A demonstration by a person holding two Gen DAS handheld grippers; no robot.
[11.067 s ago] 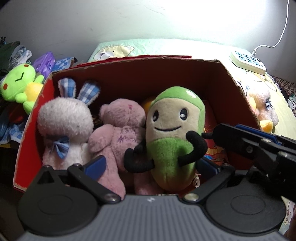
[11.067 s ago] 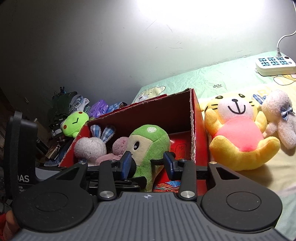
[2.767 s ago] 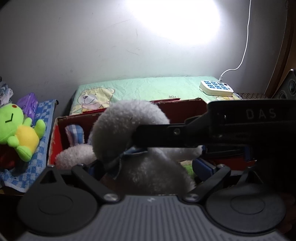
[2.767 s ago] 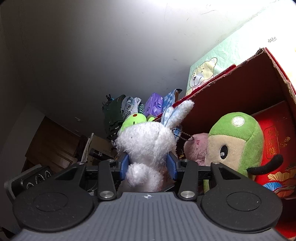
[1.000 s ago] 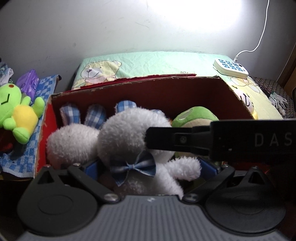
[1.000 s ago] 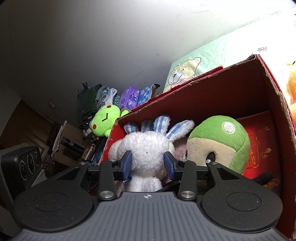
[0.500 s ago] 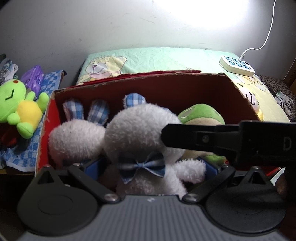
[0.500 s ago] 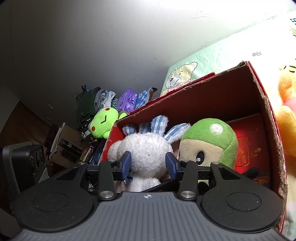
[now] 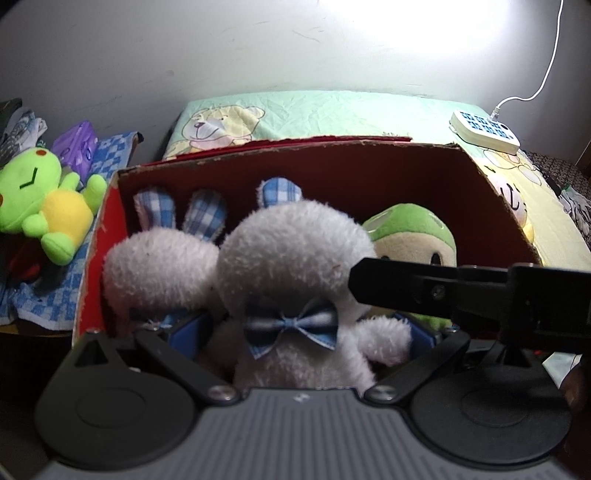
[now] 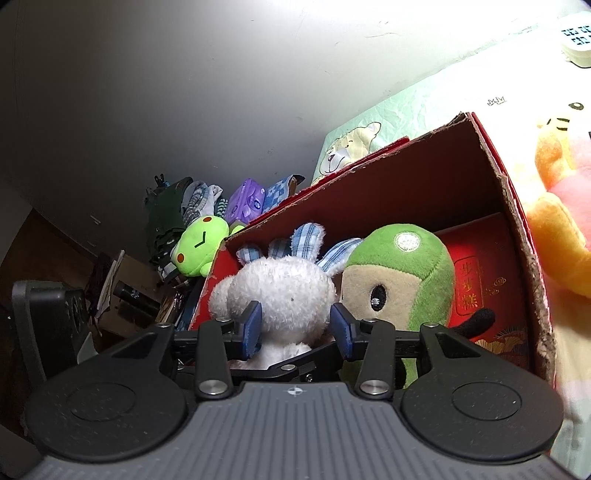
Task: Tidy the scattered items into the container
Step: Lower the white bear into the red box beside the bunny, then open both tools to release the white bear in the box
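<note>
A red box (image 9: 491, 199) sat on a pale green bedsheet (image 9: 332, 110) against a grey wall (image 9: 147, 55), lamp glare at the upper right. Inside, the white bunny (image 9: 291, 258) sat mid-frame between another bunny (image 9: 159, 258) and a green doll (image 9: 413, 229). The left gripper (image 9: 299, 332) stood wide around it; the right gripper (image 10: 297, 328) bracketed its head, whether pressing I couldn't tell. A frog (image 9: 40, 206) lay at left.

A harsh glare burns out the wall (image 9: 424, 33) overhead; the red box (image 10: 424, 177) interior sits shadowed; corners fall dark, fisheye edges bend, nearby plush blurs.
</note>
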